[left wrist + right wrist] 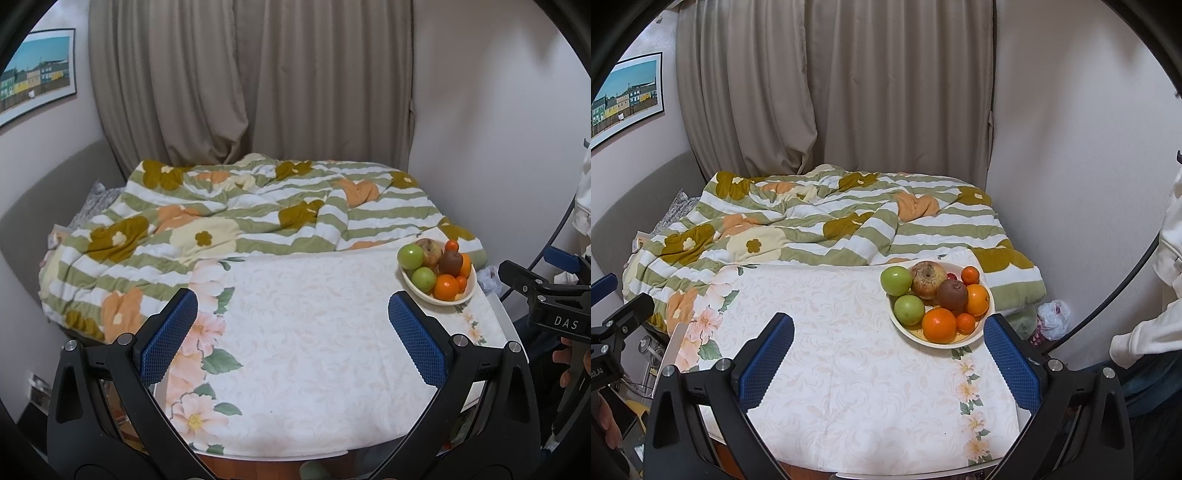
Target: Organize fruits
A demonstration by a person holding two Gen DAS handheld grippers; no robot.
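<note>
Sitting piled in the bowl [975,338] at the table's far right, the fruit [939,325] is lying nearer the right gripper [888,356], both grippers [291,332] gaping wide and holding nothing.

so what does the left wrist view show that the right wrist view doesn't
Only the left wrist view: the right tongs' black clamp marked DAS, with fingers below it.
Only the right wrist view: a white sleeve, a plastic bag by the bed, and a tiny red fruit.
Both: bowl of fruit, floral cloth, striped quilt, curtain, poster.
</note>
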